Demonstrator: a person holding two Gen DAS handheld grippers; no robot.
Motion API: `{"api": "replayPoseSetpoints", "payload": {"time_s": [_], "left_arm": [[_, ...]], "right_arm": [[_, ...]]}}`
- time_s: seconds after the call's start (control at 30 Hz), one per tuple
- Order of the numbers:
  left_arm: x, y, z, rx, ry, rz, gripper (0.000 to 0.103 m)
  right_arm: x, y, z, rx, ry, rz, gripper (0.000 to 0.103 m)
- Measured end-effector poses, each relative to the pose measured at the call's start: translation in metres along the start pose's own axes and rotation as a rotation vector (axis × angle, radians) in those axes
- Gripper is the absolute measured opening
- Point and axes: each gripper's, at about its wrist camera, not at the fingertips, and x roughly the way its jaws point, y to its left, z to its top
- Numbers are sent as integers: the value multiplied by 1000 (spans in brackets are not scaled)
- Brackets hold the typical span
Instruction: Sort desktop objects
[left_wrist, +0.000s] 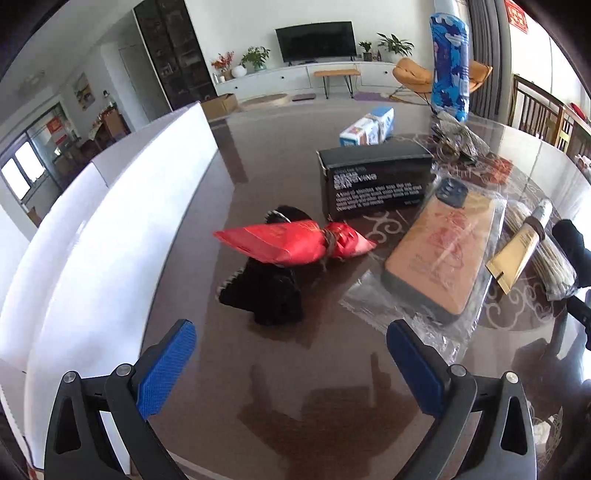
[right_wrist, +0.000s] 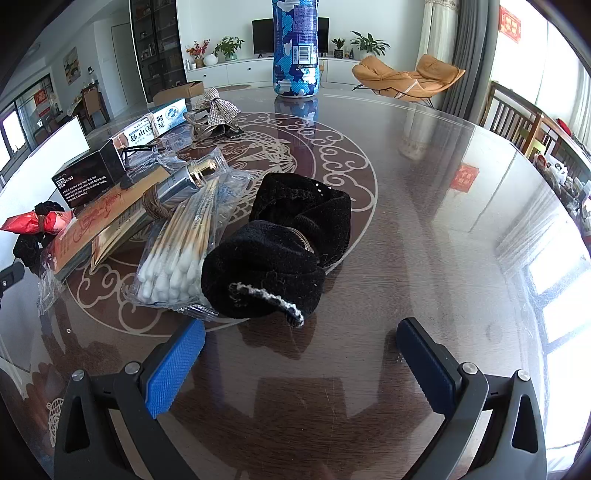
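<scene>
My left gripper (left_wrist: 291, 362) is open and empty, just short of a black fuzzy item (left_wrist: 266, 295) with a red foil packet (left_wrist: 291, 242) lying on it. Behind stand a black box (left_wrist: 373, 181) and a bagged orange phone case (left_wrist: 439, 251). My right gripper (right_wrist: 301, 358) is open and empty, just short of a black cloth bundle (right_wrist: 280, 251). A bag of cotton swabs (right_wrist: 177, 258) lies to its left. The red packet (right_wrist: 37, 221) and black box (right_wrist: 88, 177) show at the far left there.
A white open box (left_wrist: 110, 221) stands along the table's left side. A blue patterned bottle (right_wrist: 295, 48) stands at the far edge. A blue-white carton (left_wrist: 367, 127), a silver bow (right_wrist: 218, 107), a gold tube (left_wrist: 517, 251) and wooden chairs (right_wrist: 517, 122) are around the glass table (right_wrist: 424, 221).
</scene>
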Motion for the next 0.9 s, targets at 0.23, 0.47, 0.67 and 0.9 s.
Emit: {"api": "replayPoseSetpoints", "payload": {"time_s": [0.23, 0.47, 0.67, 0.9], "left_arm": [[26, 52, 55, -230, -6, 61, 103], [30, 6, 16, 34, 72, 98, 103], [-1, 17, -14, 35, 72, -28, 103], [23, 1, -2, 176, 109, -54, 103]], "right_arm": [[0, 0, 0, 0, 0, 0, 103], [0, 0, 0, 0, 0, 0, 103], [0, 0, 0, 0, 0, 0, 103], [0, 0, 0, 0, 0, 0, 103]]}}
